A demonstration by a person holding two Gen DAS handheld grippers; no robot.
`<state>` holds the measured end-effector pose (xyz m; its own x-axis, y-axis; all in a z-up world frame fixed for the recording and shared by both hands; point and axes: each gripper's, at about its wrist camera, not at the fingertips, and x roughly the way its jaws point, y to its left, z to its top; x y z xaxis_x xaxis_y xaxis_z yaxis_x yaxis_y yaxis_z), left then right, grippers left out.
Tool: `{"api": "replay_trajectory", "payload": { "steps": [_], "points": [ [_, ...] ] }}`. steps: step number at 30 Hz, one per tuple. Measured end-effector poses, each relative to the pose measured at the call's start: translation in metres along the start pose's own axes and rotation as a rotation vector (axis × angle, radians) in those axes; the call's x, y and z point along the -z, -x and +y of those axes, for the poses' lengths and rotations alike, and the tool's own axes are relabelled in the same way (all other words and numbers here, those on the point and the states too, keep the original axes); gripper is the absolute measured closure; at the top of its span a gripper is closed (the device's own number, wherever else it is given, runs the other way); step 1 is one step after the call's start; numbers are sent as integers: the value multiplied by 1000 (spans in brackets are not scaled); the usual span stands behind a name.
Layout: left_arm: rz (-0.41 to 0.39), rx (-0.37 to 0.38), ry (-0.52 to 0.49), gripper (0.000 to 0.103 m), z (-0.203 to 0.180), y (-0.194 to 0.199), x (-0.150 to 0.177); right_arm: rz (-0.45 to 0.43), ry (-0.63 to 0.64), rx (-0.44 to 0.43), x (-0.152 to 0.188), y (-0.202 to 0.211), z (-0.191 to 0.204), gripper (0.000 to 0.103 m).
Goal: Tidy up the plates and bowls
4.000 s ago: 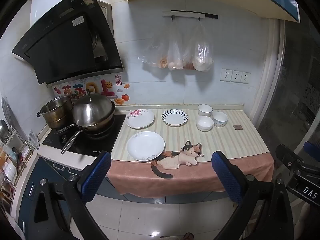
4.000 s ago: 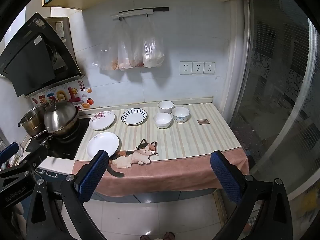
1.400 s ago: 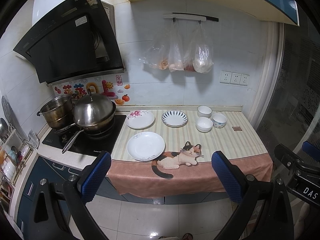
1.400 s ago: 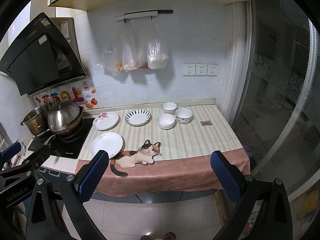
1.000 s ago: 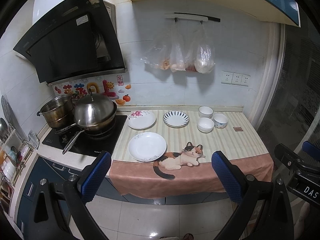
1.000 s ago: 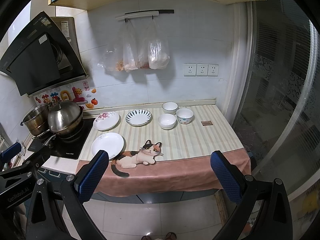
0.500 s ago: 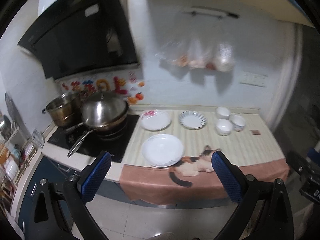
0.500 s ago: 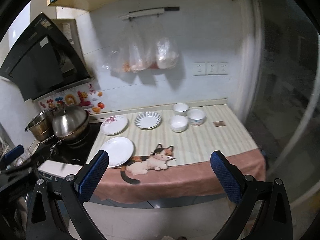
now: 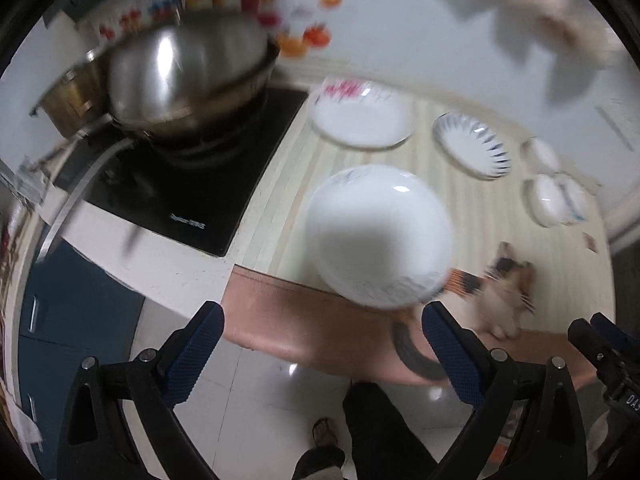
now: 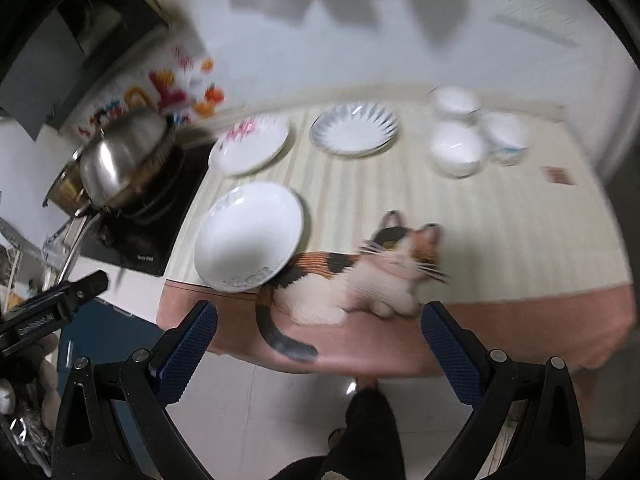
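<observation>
Three plates lie on the striped counter cloth: a plain white plate at the front edge, a pink-flowered plate behind it, and a blue-striped plate to its right. Three small bowls cluster at the back right. My left gripper hovers open over the counter's front edge, just short of the white plate. My right gripper hangs open in front of the cat picture, holding nothing. Both views are motion-blurred.
A steel lidded pan and a pot sit on the black cooktop left of the plates. Plastic bags hang on the back wall. A person's dark trouser leg and sandalled foot show above the tiled floor.
Both grippers have swung in fast toward the counter and tilted downward; the plates now loom much larger. The left gripper has closed on the front white plate's position. Nothing was taken hold of.
</observation>
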<state>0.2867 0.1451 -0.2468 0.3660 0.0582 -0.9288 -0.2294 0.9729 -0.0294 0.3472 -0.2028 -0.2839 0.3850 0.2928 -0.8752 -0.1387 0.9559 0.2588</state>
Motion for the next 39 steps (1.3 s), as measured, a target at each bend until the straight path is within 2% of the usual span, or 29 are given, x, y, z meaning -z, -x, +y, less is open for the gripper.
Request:
{"api": "replay_trajectory", "payload": {
  "steps": [4, 6, 7, 9, 12, 16, 17, 18, 20, 27, 32, 36, 39],
  "points": [
    [133, 28, 78, 17, 12, -76, -28, 116, 25, -69, -42, -94, 2, 1],
    [176, 37, 106, 26, 17, -105, -39, 169, 32, -93, -64, -146, 0, 4],
    [195, 30, 117, 31, 20, -120, -45, 187, 33, -98, -69, -159, 0, 7],
    [222, 37, 123, 35, 21, -142, -54, 232, 32, -115, -82, -194, -1, 11],
    [263, 47, 124, 46, 23, -172, -67, 304, 17, -150, -96, -239, -3, 21],
    [301, 75, 114, 69, 19, -192, -73, 391, 13, -201, -104, -283, 1, 43],
    [305, 85, 108, 71, 17, -195, -73, 407, 16, -207, -104, -288, 3, 54],
    [301, 102, 105, 73, 15, -195, -73, 403, 24, -211, -106, -293, 4, 56],
    [294, 95, 101, 74, 11, -193, -72, 411, 37, -228, -108, -293, 8, 87],
    [272, 72, 45, 75, -12, -174, -63, 417, 9, -235, -109, -291, 0, 88],
    [256, 110, 12, 75, -44, -151, -62, 408, -28, -238, -109, -262, -32, 88],
    [239, 155, -39, 75, -83, -133, -61, 378, -51, -222, -108, -232, -61, 88],
    [238, 184, -91, 75, -103, -135, -68, 356, -88, -198, -106, -207, -91, 88]
  ]
}}
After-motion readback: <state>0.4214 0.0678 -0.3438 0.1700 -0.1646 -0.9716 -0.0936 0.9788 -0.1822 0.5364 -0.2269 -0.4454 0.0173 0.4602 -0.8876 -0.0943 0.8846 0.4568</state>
